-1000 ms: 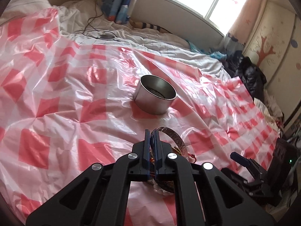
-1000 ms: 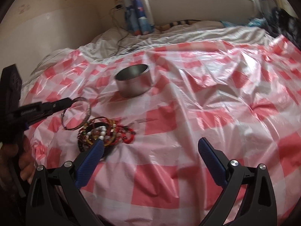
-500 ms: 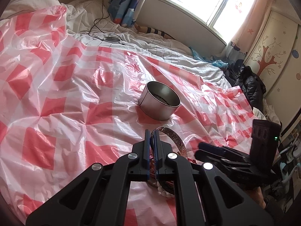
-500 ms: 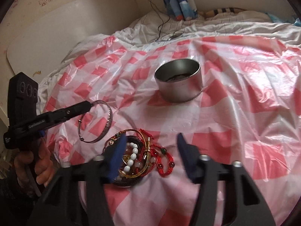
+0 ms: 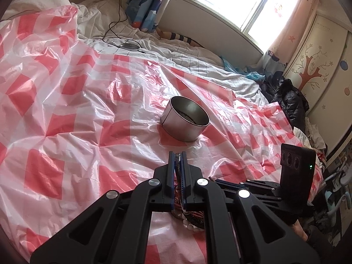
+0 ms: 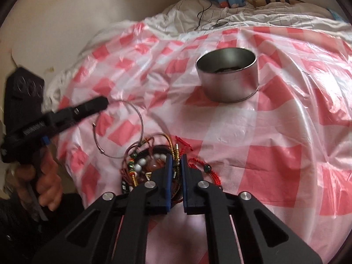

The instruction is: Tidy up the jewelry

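Note:
A round metal tin (image 5: 186, 120) stands open on the red-and-white checked plastic sheet (image 5: 66, 110); it also shows in the right wrist view (image 6: 228, 77), with something dark lying in it. My left gripper (image 5: 177, 156) is shut on a thin silver bangle (image 6: 136, 114) and holds it above the sheet, left of the tin. A heap of beaded bracelets and red cords (image 6: 149, 165) lies near the sheet's front. My right gripper (image 6: 176, 157) is down in this heap, its jaws closed on a gold-beaded bracelet (image 6: 176, 154).
White bedding (image 5: 154, 50) with a black cable and a small round device (image 5: 129, 45) lies beyond the sheet. Blue patterned cushions (image 5: 149, 6) lean by the window. Dark clothes (image 5: 288, 96) are piled at the right by a wardrobe.
My right gripper has swung left, come down into the bracelet heap and closed from wide open. My left gripper has kept the bangle and lifted a little.

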